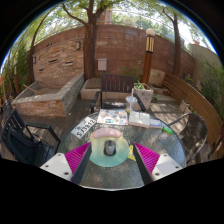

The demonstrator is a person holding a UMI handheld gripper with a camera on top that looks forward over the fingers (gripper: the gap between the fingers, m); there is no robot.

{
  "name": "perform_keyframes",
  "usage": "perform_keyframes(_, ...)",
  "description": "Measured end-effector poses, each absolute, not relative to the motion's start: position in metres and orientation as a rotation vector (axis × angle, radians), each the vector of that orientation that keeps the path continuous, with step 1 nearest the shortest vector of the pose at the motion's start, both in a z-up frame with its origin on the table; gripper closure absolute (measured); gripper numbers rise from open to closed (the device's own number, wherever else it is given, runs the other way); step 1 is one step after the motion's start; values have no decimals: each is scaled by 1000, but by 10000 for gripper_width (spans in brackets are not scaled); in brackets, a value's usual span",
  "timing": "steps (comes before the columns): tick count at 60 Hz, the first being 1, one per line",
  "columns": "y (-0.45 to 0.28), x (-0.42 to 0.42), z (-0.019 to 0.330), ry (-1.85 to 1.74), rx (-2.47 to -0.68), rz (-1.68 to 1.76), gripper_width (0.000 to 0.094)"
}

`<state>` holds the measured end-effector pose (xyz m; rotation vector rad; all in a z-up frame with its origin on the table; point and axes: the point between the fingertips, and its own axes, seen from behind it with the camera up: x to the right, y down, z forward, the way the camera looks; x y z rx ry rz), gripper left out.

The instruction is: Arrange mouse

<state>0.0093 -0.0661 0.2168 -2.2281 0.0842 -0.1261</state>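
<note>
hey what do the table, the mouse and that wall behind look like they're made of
The table looks like clear glass: glossy, with the patio floor showing through it. The mouse, lying between the open gripper fingers on a shiny disc, seems grey plastic, though that is hard to confirm. The wall is red-brown brick, matte, with visible courses.

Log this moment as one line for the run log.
scene: patio, glass table | mouse on disc between fingers, gaps each side | gripper open | magazines beyond
</note>
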Motion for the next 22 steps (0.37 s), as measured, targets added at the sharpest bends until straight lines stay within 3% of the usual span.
perform_keyframes(22,-81,12,226,71,-2232,-163,79)
